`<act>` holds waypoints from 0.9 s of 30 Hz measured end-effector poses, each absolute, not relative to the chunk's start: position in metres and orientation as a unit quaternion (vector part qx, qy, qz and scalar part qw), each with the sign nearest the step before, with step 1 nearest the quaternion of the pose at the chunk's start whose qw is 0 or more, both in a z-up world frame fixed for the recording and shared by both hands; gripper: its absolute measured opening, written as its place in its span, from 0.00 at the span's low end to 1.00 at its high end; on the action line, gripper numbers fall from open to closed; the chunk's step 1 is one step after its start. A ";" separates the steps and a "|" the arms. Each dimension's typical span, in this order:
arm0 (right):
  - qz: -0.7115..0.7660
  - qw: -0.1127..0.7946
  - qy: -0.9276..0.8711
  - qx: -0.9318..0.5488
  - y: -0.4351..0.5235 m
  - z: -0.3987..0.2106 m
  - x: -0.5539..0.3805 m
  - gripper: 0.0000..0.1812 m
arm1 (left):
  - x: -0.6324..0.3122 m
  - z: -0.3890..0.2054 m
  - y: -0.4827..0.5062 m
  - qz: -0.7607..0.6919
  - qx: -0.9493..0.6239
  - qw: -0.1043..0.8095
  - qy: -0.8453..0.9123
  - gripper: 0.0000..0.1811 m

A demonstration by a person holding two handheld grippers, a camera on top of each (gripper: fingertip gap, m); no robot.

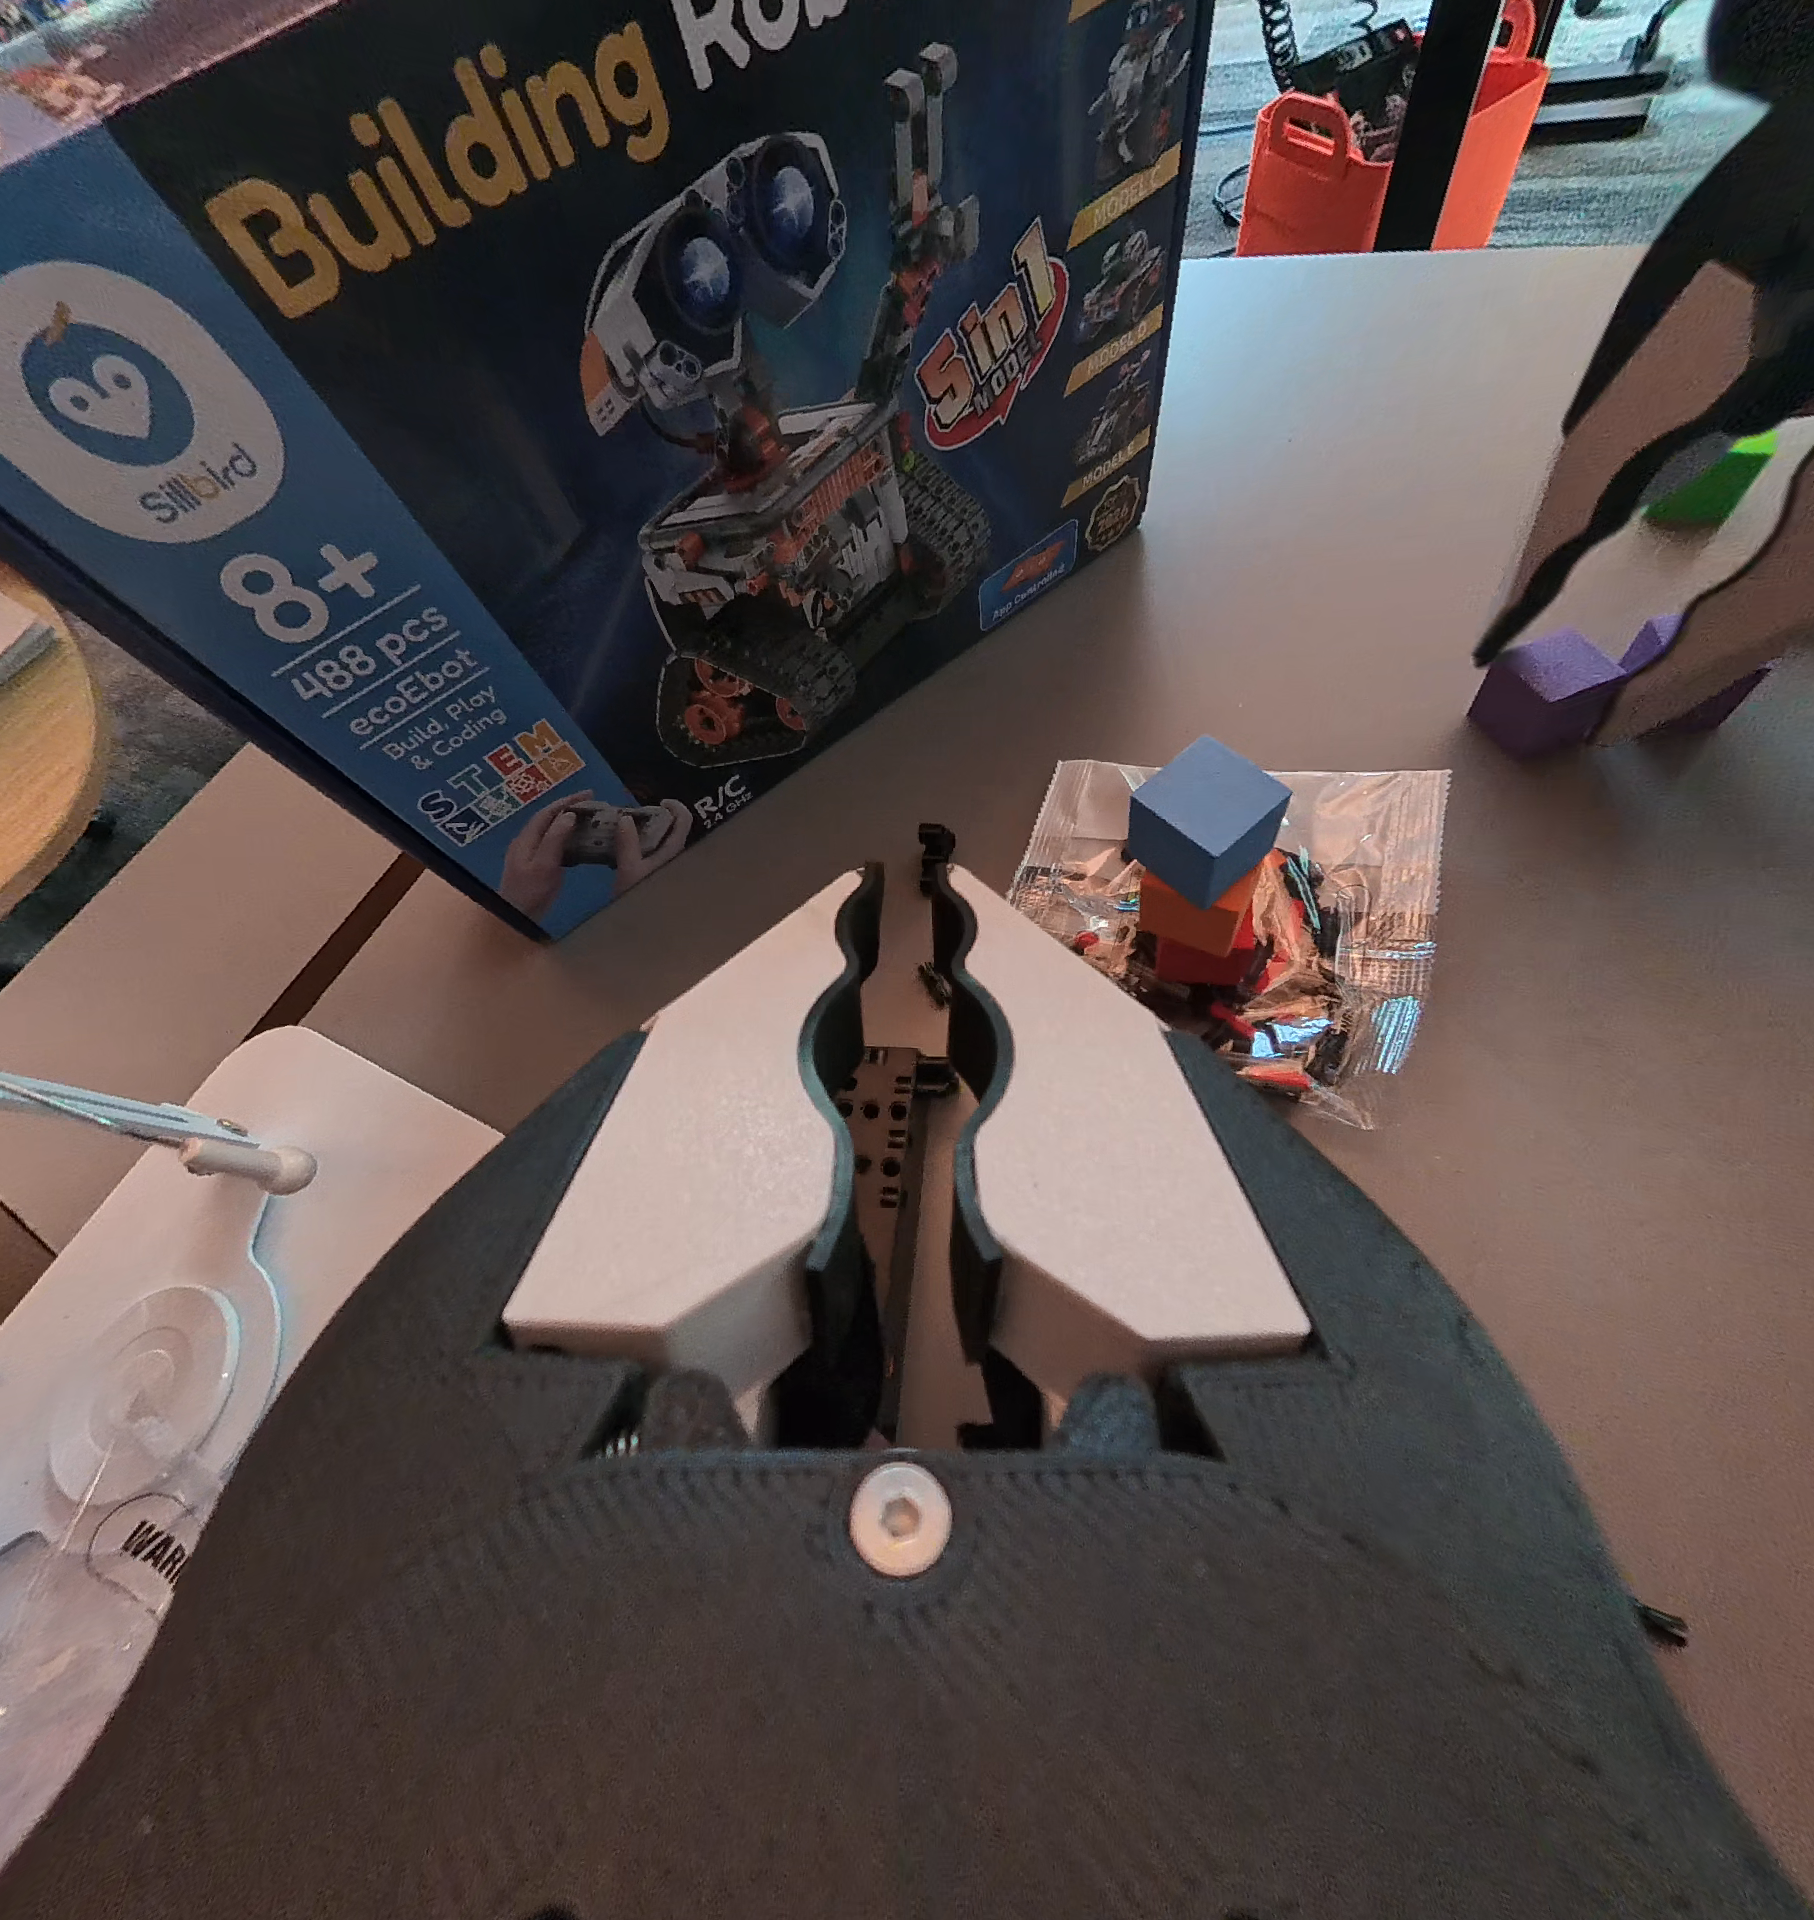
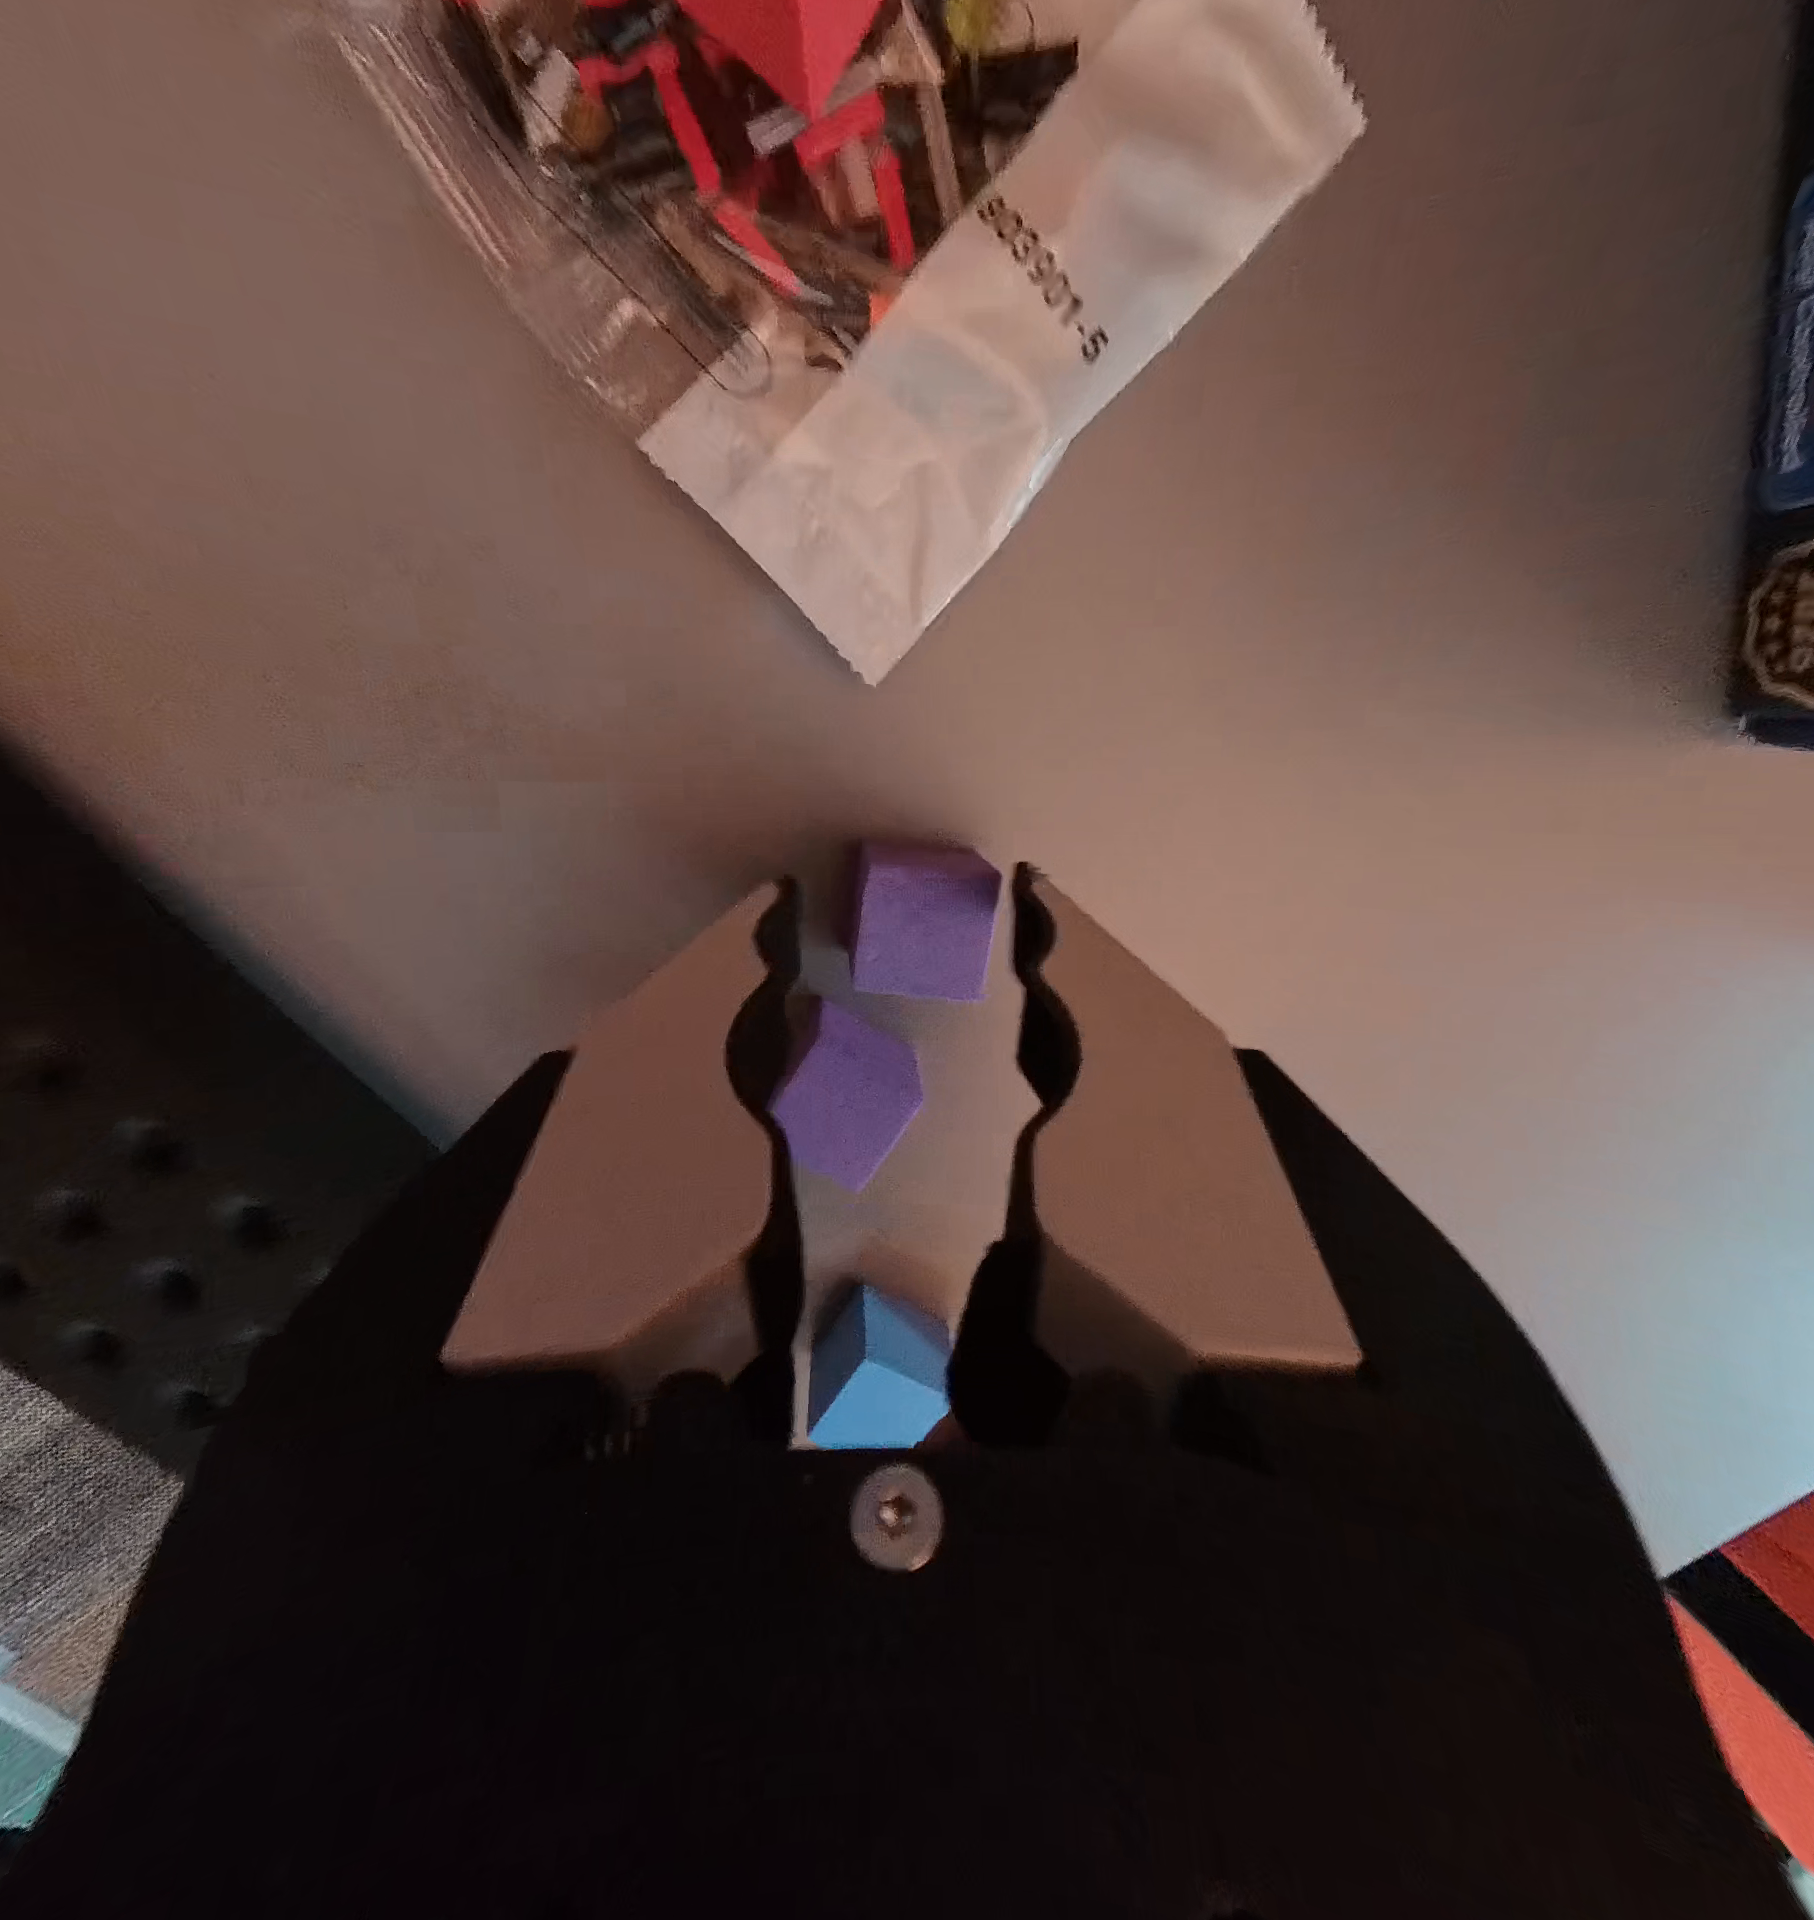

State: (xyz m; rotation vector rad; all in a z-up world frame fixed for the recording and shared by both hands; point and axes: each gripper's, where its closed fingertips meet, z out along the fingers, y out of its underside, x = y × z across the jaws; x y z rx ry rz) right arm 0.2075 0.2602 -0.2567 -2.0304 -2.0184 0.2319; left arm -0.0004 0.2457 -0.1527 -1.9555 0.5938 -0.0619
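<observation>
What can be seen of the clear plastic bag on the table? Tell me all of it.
The clear plastic bag lies flat on the grey table, crinkled, with serrated ends. It holds small red, black and grey building parts; one end is empty and looks white. A stack of three cubes stands on it: blue cube on top, tilted, orange cube in the middle, red cube lowest. No gripper touches it.

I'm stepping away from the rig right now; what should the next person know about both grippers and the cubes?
Left gripper: jaws nearly shut, apparently on a thin black strip, close to the toy box.
Right gripper: open, jaws either side of a purple cube on the table; not gripped.
A second purple cube lies just behind it.
Three-cube stack stands on the parts bag.
</observation>
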 end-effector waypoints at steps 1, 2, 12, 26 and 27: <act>0.076 0.133 -0.693 -0.705 0.263 -0.261 0.210 0.14 | -0.002 -0.152 0.246 -0.026 -0.816 0.523 0.245 0.04; 0.077 0.133 -0.688 -0.709 0.265 -0.262 0.211 0.14 | -0.004 -0.152 0.246 -0.027 -0.816 0.524 0.242 0.04; 0.140 0.230 -0.709 -0.652 0.265 -0.175 0.140 0.14 | -0.009 -0.154 0.251 -0.028 -0.820 0.524 0.229 0.04; 0.107 0.157 -0.766 -0.614 0.248 -0.169 0.064 0.14 | -0.017 -0.153 0.252 -0.035 -0.820 0.528 0.220 0.04; 0.094 0.152 -0.770 -0.613 0.250 -0.173 0.066 0.14 | -0.017 -0.153 0.252 -0.035 -0.820 0.527 0.221 0.04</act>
